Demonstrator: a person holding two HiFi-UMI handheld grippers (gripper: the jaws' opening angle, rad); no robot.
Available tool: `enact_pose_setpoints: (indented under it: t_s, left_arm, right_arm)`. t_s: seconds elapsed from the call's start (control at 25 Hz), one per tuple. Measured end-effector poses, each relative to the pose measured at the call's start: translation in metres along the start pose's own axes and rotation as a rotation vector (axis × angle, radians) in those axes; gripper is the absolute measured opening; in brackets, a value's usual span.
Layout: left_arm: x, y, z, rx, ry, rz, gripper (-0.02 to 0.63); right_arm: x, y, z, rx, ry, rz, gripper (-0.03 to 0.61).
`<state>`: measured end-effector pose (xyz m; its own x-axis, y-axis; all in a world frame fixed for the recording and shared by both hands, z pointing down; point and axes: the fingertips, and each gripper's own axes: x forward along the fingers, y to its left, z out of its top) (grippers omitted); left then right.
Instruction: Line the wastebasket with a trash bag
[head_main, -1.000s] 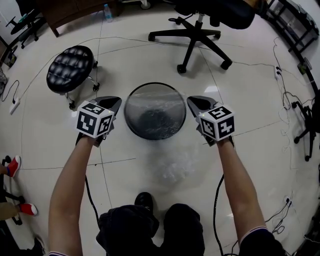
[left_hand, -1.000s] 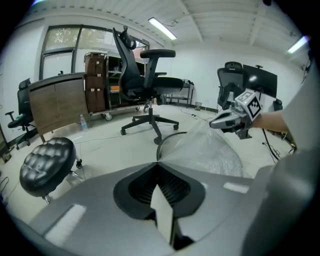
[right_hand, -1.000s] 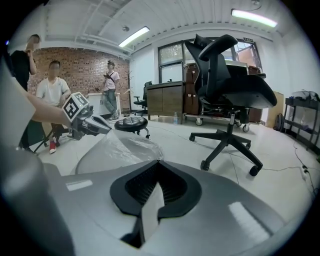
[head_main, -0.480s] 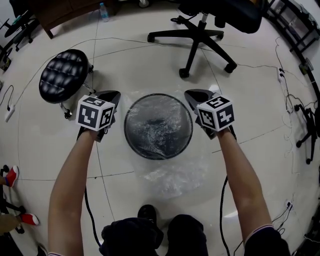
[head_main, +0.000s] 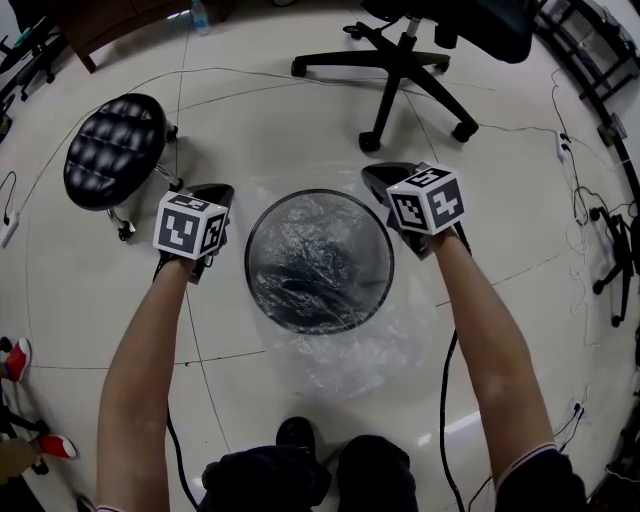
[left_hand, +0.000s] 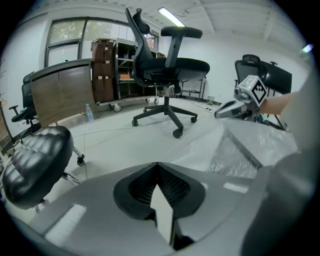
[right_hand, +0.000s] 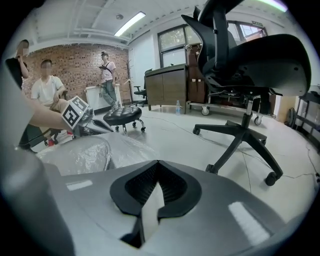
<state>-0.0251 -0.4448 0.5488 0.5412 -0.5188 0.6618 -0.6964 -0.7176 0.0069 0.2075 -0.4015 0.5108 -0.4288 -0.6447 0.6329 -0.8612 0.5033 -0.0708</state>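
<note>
Left gripper (head_main: 216, 193), right of the black stool (head_main: 113, 150), has its jaws closed tight on a pinch of the clear trash bag (head_main: 352, 345). Wastebasket (head_main: 250, 280) stands on the floor mid-scene, with the bag spread over its mouth and spilling onto the near side. Right gripper (head_main: 380, 180) is at the far-right rim, jaws likewise clamped on the film.

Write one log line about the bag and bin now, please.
step: lining wastebasket | left gripper: shut on trash bag | right gripper: shut on trash bag | bag: stretched over wastebasket mouth
</note>
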Motion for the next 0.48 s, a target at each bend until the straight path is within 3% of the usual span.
enact_pose_setpoints:
  t_s: [0.32,0.48]
  left_arm:
    - [0.016,0.003,-0.026,-0.007,0.042,-0.040,0.011]
    - [0.018,0.004,-0.031,-0.048,0.063,-0.062,0.011]
  right_arm:
    - [0.015,0.005,-0.004,0.023,0.023,0.015,0.002]
    - [0.013,0.005,-0.002,0.049,0.028,0.033,0.002]
